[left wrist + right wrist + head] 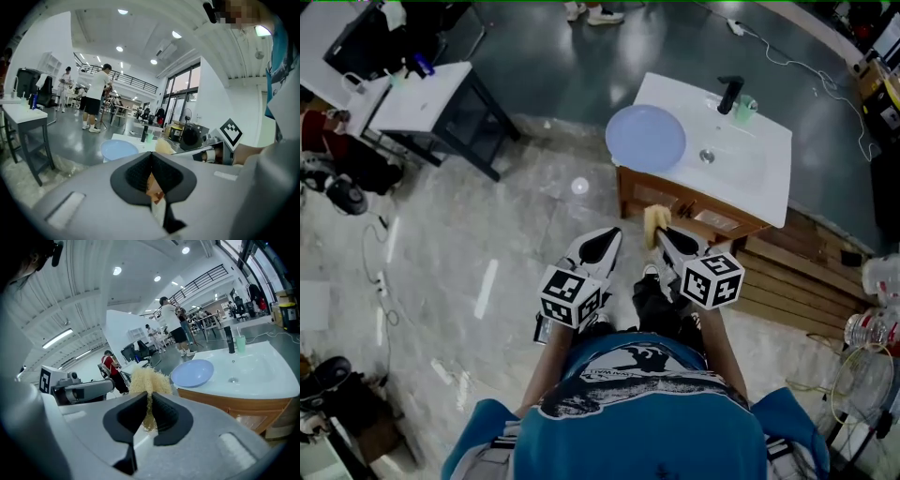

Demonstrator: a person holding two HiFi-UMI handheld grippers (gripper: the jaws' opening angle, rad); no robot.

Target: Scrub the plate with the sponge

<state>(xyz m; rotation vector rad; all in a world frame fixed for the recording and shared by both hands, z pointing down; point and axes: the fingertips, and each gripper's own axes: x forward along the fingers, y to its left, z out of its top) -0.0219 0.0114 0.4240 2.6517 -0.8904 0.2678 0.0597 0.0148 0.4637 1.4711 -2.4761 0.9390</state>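
Right tongs (149, 401) tight around sponge (148, 379)

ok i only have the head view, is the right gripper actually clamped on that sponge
Observer: Yes. In the right gripper view the right gripper has its jaws pinched on the yellow sponge, which fans out above them.
Operator: and the left, anything in it
Observer: No. The left gripper view shows the left gripper with its jaws together and nothing between them.
Operator: i just see feet up top, who's that
Observer: A person in a white shirt and dark shorts, standing on the floor beyond the sink.
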